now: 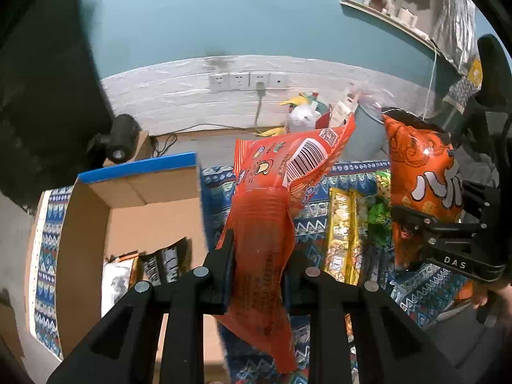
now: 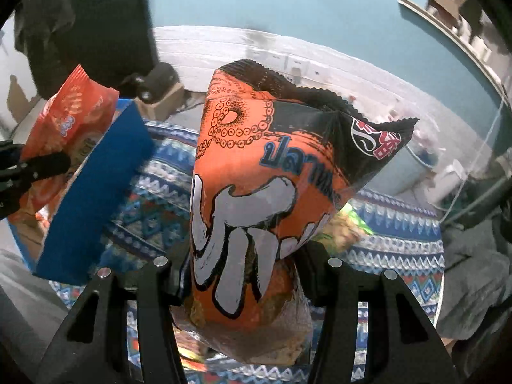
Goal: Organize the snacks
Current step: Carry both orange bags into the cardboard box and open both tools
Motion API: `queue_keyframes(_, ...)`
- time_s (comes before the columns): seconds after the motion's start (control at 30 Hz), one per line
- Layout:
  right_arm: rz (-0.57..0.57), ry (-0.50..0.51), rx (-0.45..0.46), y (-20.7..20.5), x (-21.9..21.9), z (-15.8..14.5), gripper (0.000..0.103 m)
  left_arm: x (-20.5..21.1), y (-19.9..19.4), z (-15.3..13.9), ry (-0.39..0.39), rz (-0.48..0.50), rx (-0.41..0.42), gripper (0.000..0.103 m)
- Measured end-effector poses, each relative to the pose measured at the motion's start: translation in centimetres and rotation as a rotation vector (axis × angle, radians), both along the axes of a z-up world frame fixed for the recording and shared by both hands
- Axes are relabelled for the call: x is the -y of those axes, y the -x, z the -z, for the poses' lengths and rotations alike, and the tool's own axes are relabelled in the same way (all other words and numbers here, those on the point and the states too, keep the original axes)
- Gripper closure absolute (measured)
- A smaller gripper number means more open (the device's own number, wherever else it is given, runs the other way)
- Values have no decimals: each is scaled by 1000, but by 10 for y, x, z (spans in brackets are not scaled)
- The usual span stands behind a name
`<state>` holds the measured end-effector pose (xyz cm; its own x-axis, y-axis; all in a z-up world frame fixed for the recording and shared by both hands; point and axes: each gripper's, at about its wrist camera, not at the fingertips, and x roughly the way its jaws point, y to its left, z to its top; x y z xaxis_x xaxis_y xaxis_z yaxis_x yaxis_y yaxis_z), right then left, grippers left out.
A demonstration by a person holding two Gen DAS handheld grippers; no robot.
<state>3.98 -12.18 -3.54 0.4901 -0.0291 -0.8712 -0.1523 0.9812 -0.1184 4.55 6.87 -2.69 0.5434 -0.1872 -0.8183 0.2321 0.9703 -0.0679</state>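
My left gripper (image 1: 259, 265) is shut on a red snack bag (image 1: 272, 198) with a barcode, held up just right of an open cardboard box (image 1: 96, 224) with a blue outside. The bag also shows in the right wrist view (image 2: 70, 128), beside the box's blue wall (image 2: 96, 185). My right gripper (image 2: 240, 281) is shut on an orange and black snack bag (image 2: 256, 192) with an octopus print, held above the patterned cloth. That bag (image 1: 422, 172) and the right gripper (image 1: 448, 240) show at the right of the left wrist view.
Dark snack packs (image 1: 160, 262) lie inside the box. Gold packs (image 1: 344, 233) and a green pack (image 1: 380, 211) lie on the blue patterned cloth (image 1: 320, 224). A grey bin (image 1: 368, 134) and bags stand by the white wall with sockets (image 1: 246, 80). A shelf (image 1: 400, 19) is upper right.
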Motion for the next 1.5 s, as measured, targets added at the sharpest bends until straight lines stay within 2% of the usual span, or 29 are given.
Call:
queue_keyframes(0.27,-58,-13,-10,-13,-40,2,51,-41,8,-4,30,-68,11,80)
queue_keyframes(0.53,-120,-46,-29,-26,-77,7,51,-87,13,5,43,-145,-10,80)
queue_keyframes(0.97,-226,-89,-45,-43,-153,11,51,-143,20,23,17,-253,-35,80)
queue_keyframes(1.27,-297,-117,-86,-50,-196,23,51,-165,22,36,-11,-316,-68,79)
queue_keyframes(1.37,-316,-127,-100,-51,-207,27,51,-169,23,37,-21,-333,-77,73)
queue_keyframes(1.43,-329,-129,-108,-52,-214,30,51,-171,24,36,-34,-348,-70,63)
queue_keyframes(1.5,-341,-131,-117,-53,-220,33,51,-174,24,34,-48,-358,-60,58)
